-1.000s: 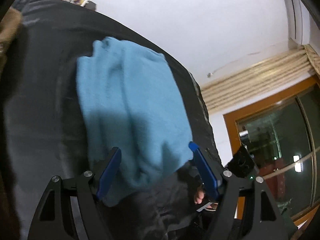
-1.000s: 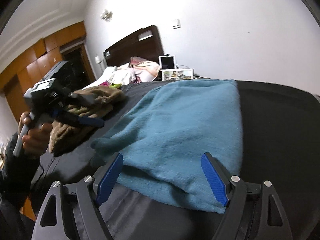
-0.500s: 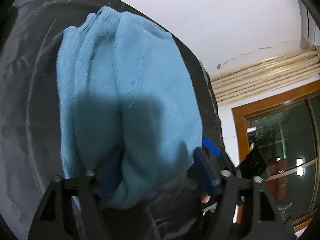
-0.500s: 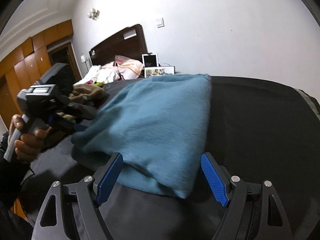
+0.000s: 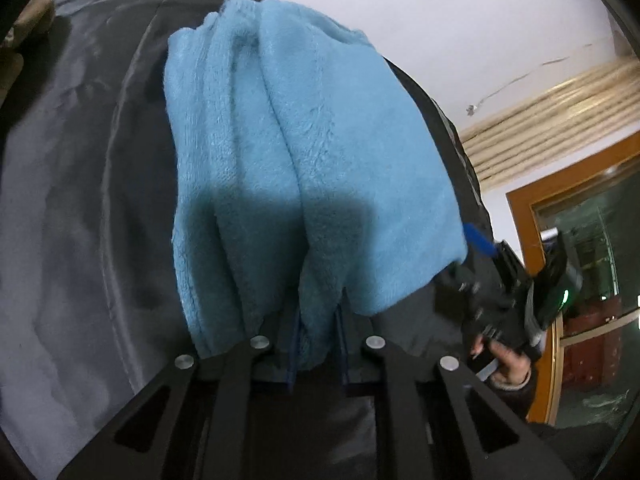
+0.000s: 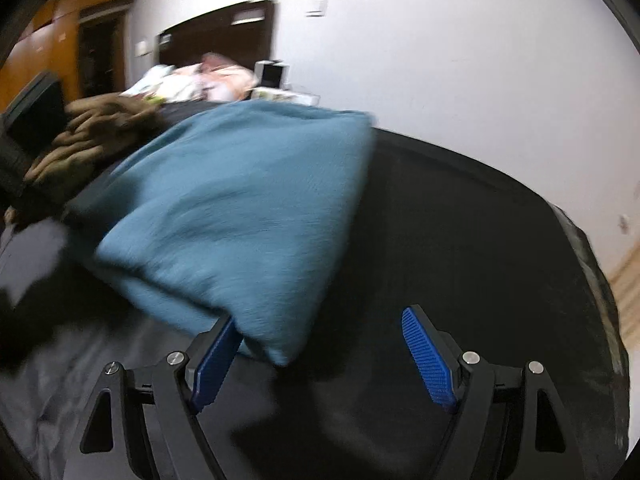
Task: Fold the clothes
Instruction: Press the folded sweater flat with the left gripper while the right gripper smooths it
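A folded blue garment [image 5: 304,152] of fleecy cloth lies on a surface covered with a black sheet [image 5: 80,208]; whether that surface is a bed or something else cannot be told. The left gripper [image 5: 316,344] has its jaws clamped on the near edge of the garment: they have just been closing, and a bunched fold of blue cloth now sits pinched between them, with more of the hem spilling over the left finger. From that pinch, long creases run up through the cloth toward its far edge.

The right gripper [image 6: 320,356] stands at the other near corner of the garment with its jaws wide apart. Its left blue pad [image 6: 212,364] touches or slips just under the corner of the cloth, while the right pad is clear of it, above bare black sheet. In the left wrist view this gripper shows at the right edge, held by a hand [image 5: 504,360].

A heap of brown clothes [image 6: 92,136] lies on the sheet beyond the garment, to its left. Farther back stands a dark headboard [image 6: 224,36] against a white wall [image 6: 460,60].
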A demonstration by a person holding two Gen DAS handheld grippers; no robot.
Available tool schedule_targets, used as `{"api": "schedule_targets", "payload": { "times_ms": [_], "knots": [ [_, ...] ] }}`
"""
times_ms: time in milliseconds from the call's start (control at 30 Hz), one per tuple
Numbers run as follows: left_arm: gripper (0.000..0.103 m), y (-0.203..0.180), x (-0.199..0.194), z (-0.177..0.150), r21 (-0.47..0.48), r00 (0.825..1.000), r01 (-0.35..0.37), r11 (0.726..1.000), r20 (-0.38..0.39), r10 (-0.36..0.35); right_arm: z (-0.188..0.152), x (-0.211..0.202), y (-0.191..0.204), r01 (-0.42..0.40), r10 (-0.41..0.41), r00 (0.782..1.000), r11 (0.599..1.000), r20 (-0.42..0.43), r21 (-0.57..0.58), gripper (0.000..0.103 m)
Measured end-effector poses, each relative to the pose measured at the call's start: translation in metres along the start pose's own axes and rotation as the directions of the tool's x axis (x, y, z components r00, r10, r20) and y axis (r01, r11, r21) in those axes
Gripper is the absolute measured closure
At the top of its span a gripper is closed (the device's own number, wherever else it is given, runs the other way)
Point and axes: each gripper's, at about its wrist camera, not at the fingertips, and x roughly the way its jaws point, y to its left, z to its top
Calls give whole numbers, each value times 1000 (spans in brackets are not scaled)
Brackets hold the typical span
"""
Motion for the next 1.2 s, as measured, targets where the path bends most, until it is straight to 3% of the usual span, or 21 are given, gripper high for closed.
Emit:
{"api": "schedule_targets", "payload": {
  "times_ms": [100,267,433,533,667,867,900,1000,1100,1200],
  "knots": [
    [88,4,-2,-3,3,1000,16,1000,1,-16,-5,5,-19,-7,10,999,997,-41,79,18],
    [88,15,-6,-5,-7,998,56,998,12,-56,-7,6,-15,24,-22,997,999,-70,36,18],
    [87,23,-8,-5,1,997,75,997,31,-75,-3,-13,-15,-66,67,996,997,-52,27,18],
    [87,21,-2,-2,4,995,88,996,38,-88,8,-32,-11,-123,123,992,992,19,31,16],
    [87,24,-2,-4,3,993,106,994,52,-106,35,-39,5,-144,142,984,990,108,10,16],
    [87,25,-1,-6,3,992,108,994,62,-108,60,1,59,-173,184,980,976,73,-134,16],
    [87,25,-1,-6,2,992,108,994,64,-108,60,9,67,-173,183,982,973,55,-153,16],
    [86,27,-2,-4,-8,992,114,993,59,-114,54,20,83,-123,134,990,967,33,-225,1],
    [86,27,-6,2,-14,993,106,994,53,-105,44,24,97,-49,64,997,959,47,-280,1],
    [82,19,-12,12,2,995,80,997,64,-79,42,24,96,-47,62,997,960,44,-276,0]
  ]
}}
